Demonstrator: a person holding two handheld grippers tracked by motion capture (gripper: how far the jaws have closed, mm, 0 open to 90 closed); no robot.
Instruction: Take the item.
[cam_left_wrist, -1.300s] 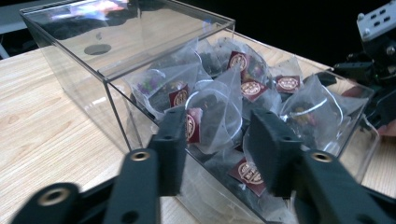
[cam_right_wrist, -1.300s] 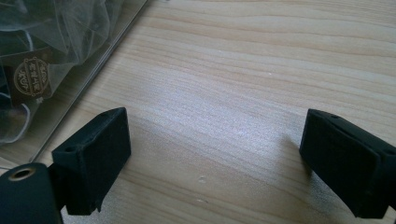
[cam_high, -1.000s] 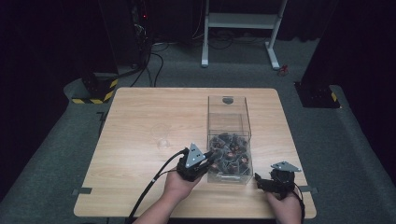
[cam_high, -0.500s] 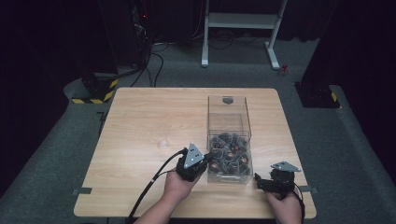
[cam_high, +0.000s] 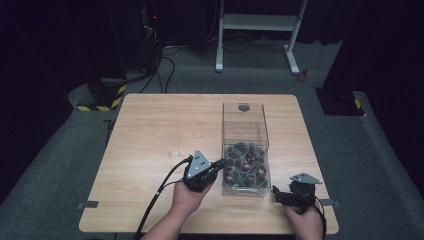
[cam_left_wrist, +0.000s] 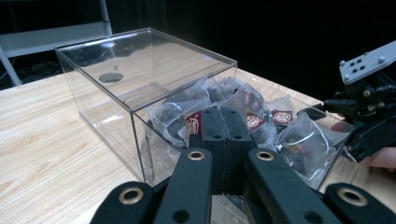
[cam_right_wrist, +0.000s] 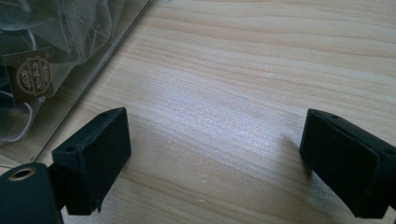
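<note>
Clear plastic box (cam_high: 245, 150), long axis running away from the person, sits on the wooden counter (cam_high: 150, 130) with small sachets (cam_left_wrist: 261, 121) heaped at its near end. Left gripper (cam_left_wrist: 226, 128) is nearer, fingers pressed together right at that heap. Right gripper (cam_right_wrist: 215, 158), fingers wide apart over bare wood, waits beside the box.

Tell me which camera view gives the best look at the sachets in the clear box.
The left gripper view: the sachets sit close, labels visible through the clear box. The high view shows a small dark heap; the right gripper view catches one labelled sachet at its edge.
</note>
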